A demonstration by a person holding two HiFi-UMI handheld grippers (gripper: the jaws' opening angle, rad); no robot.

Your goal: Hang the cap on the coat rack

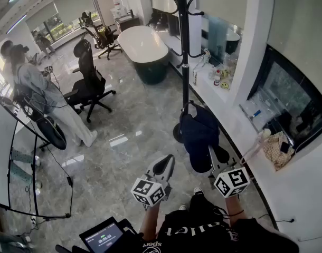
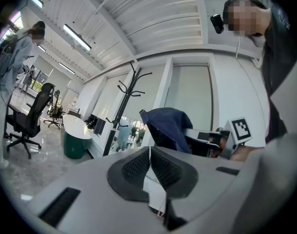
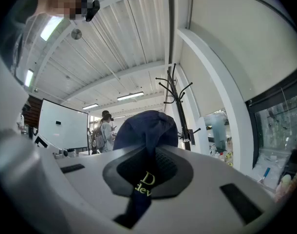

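1. The coat rack (image 1: 183,57) is a tall black pole standing on the marble floor beside the window ledge. Its curved hooks are at the top, and none of them carries anything.
2. The cap (image 1: 199,135) is dark navy. I hold it in the air in front of me, low against the rack's base in the head view and well below the hooks. It is not yet hung.
3. The right gripper (image 3: 148,168) is clamped on the cap, with a fold of cloth bearing yellow lettering pinched between its pads.
4. The left gripper (image 2: 150,164) has its jaws together, with nothing between them.

Handling: I judge the cap light, soft and prone to sag, with only the brim likely stiff. The pinch near the edge should leave the crown open, so I can drop it over a hook.
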